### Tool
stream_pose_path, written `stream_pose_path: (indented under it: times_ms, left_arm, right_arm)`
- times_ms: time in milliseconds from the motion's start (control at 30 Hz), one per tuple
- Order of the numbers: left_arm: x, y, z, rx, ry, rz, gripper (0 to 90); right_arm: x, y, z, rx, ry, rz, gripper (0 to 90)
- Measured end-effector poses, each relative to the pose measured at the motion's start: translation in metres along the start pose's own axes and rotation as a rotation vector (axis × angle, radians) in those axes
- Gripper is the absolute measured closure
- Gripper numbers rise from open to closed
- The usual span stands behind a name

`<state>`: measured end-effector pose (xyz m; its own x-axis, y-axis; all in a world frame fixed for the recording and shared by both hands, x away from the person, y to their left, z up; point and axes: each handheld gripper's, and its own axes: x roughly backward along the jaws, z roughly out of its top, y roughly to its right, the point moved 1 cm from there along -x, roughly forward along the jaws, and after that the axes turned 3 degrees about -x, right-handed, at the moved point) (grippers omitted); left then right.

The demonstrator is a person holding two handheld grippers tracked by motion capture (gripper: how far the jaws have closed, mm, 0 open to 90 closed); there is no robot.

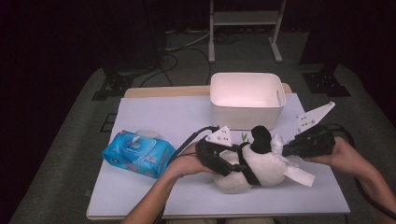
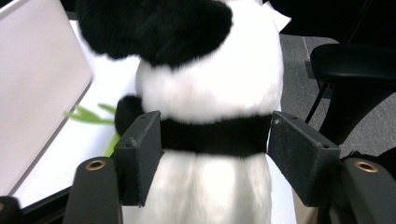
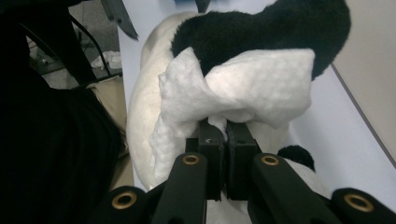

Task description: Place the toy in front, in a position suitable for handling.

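Your right gripper [image 3: 226,140], jaws pinched tight on a wet wipe [image 3: 238,91], presses it against the plush panda's [image 1: 254,163] head, at 6 o'clock from the white bin [image 1: 246,100]. Your left gripper [image 2: 215,140] brackets the panda's waist, pads barely touching. Wiping looks underway, unfinished.

Both forearms enter from the bottom edge of the high view. The left gripper [image 1: 232,161] lies roughly level, pointing toward the right, grey plate uppermost; in the left gripper view its pads [image 2: 140,156] stand apart, one on each side of a soft body, with no firm squeeze visible. The right gripper [image 1: 285,150] points leftward and slightly down, its plate tilted; its jaws are pressed together on a white wipe [image 3: 252,91].
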<state>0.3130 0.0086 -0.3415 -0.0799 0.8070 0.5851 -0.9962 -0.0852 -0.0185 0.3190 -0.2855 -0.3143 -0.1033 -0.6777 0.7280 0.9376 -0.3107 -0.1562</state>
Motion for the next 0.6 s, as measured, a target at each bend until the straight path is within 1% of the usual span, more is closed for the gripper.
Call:
stream_pose_path:
  times_ms: [33, 67, 100, 167, 200, 267, 300, 367, 400, 433, 467, 500, 567, 600]
  left_arm:
    - [0.001, -0.001, -0.003, 0.006, -0.004, 0.001, 31.7]
    - [0.001, -0.002, -0.005, 0.015, -0.010, 0.003, 31.7]
    - [0.002, -0.002, -0.007, 0.019, -0.010, 0.005, 31.8]
    - [0.001, -0.002, -0.009, 0.020, -0.017, -0.003, 30.7]
    - [0.001, -0.003, -0.011, 0.014, -0.024, 0.000, 30.7]
    - [0.000, -0.005, -0.014, 0.021, -0.040, 0.009, 28.8]
    - [-0.001, -0.007, -0.017, 0.031, -0.047, 0.010, 28.5]
    - [-0.003, -0.007, -0.019, 0.035, -0.056, 0.015, 28.7]
    - [-0.004, -0.006, -0.020, 0.032, -0.057, 0.014, 29.0]
    - [-0.005, -0.005, -0.020, 0.024, -0.062, 0.016, 29.3]
    - [-0.006, -0.003, -0.019, 0.005, -0.075, 0.019, 31.6]
    - [-0.007, -0.001, -0.019, -0.003, -0.079, 0.026, 31.8]
    - [-0.009, 0.002, -0.018, -0.005, -0.077, 0.028, 31.8]
    - [-0.009, 0.002, -0.018, -0.006, -0.079, 0.037, 31.8]
  right_arm:
    - [0.000, 0.000, -0.002, -0.008, -0.001, 0.003, 86.4]
    - [0.001, 0.000, -0.004, -0.006, -0.007, 0.002, 86.4]
    - [0.001, 0.001, -0.007, -0.005, -0.007, -0.006, 86.3]
    - [0.001, 0.002, -0.012, -0.016, -0.007, -0.006, 86.3]
    - [0.000, 0.004, -0.015, -0.020, -0.006, -0.003, 86.3]
    - [-0.002, 0.006, -0.021, -0.030, 0.006, 0.004, 86.3]
    - [-0.002, 0.006, -0.024, -0.036, 0.011, 0.010, 86.3]
    - [-0.004, 0.008, -0.028, -0.045, 0.032, 0.020, 86.3]
    - [-0.005, 0.009, -0.031, -0.054, 0.041, 0.032, 86.3]
    - [-0.006, 0.010, -0.032, -0.053, 0.044, 0.029, 86.3]
    - [-0.006, 0.011, -0.033, -0.061, 0.053, 0.029, 86.3]
    - [-0.005, 0.012, -0.033, -0.065, 0.060, 0.033, 86.3]
    - [0.000, 0.013, -0.031, -0.063, 0.059, 0.012, 86.3]
    - [0.001, 0.013, -0.029, -0.062, 0.054, 0.009, 86.2]
